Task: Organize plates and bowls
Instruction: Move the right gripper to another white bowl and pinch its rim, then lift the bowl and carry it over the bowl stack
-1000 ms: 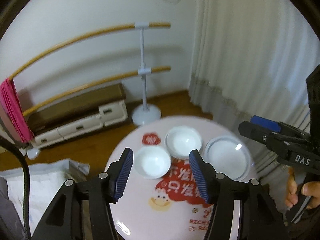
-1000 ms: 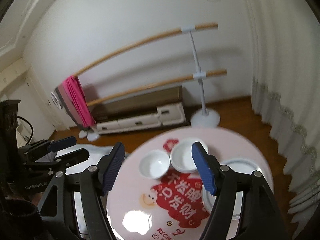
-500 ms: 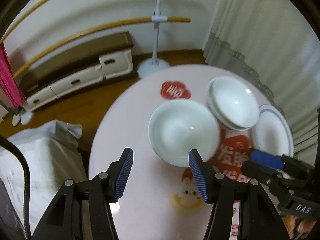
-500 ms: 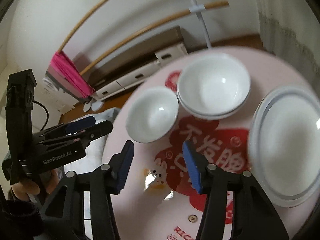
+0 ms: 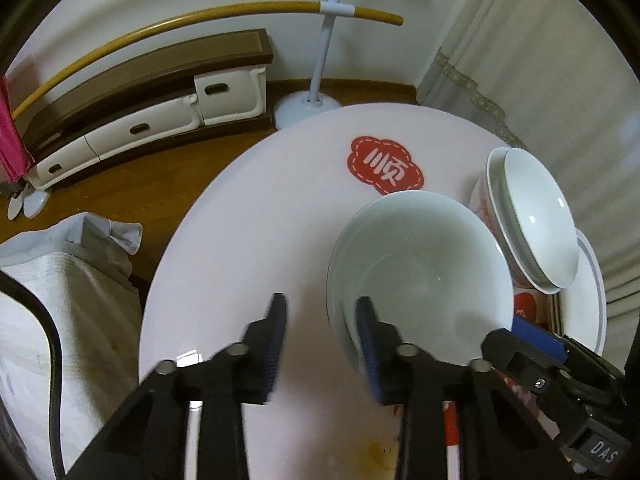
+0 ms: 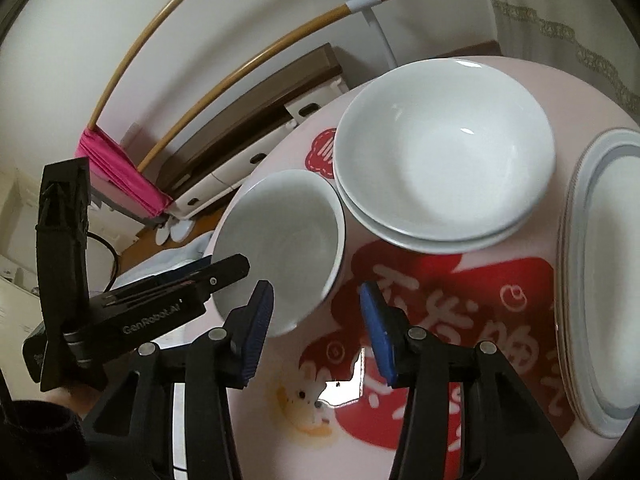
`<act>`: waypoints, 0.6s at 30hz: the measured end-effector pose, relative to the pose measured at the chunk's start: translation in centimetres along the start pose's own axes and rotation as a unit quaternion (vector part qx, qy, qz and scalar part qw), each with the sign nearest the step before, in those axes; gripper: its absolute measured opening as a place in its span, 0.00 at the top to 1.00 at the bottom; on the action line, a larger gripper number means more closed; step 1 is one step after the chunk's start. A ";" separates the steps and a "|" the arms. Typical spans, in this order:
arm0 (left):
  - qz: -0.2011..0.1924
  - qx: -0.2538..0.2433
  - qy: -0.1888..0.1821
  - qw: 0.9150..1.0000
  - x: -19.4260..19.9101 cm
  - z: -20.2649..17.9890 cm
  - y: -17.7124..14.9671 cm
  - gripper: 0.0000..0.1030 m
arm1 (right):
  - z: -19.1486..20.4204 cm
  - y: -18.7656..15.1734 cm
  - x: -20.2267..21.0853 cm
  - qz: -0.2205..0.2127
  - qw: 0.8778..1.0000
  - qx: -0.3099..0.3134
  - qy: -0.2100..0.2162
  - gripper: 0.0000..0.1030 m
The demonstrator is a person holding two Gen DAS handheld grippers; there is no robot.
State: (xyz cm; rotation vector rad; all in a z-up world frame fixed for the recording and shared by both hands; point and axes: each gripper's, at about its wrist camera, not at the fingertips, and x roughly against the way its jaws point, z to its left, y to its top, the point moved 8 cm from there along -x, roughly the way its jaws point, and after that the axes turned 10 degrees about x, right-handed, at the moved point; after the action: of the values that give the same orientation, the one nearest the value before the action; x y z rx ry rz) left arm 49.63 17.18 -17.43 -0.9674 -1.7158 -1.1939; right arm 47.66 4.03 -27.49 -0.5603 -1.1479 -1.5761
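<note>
- Round pink tabletop (image 5: pixel 248 240) with red printed motifs; white wall, two wooden rails on a white stand (image 5: pixel 320 60), pale curtain (image 5: pixel 540 60) to the right.
- Small white ceramic bowl (image 5: pixel 420 264) sits upright on the table, just beside a stack of two wider white bowls (image 6: pixel 444 160); white plates with a grey rim band (image 6: pixel 600 280) lie stacked at the right edge.
- Left gripper (image 5: pixel 320 332) – jaws have just been closing. Right-hand blue pad sits at or just over the small bowl's near-left rim; the other pad is outside the bowl, over bare table. Rim lies between them, a gap still visible – no grip yet.
- Right gripper (image 6: pixel 316 312) – jaws have narrowed, part open, empty. It hangs over the red print, near the small bowl's right side; contact with the rim cannot be told.
- Both grippers point steeply down at the table.
</note>
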 end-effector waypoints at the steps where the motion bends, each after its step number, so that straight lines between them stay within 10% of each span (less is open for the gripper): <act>1: 0.002 0.001 -0.005 1.000 -0.5 0.0 0.1 0.80 | 0.1 0.1 -0.3 0.001 1.000 0.002 -0.003 0.55; 18: -0.031 -0.025 -0.011 0.999 0.7 -0.3 -2.0 0.92 | -1.1 -0.5 -1.8 0.013 1.000 -0.002 0.011 0.82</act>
State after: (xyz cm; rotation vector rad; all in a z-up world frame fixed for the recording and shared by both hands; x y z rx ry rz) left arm 47.63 16.44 -17.39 -0.9662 -1.7515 -1.2770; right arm 48.02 3.95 -29.64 -0.5561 -1.1176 -1.5591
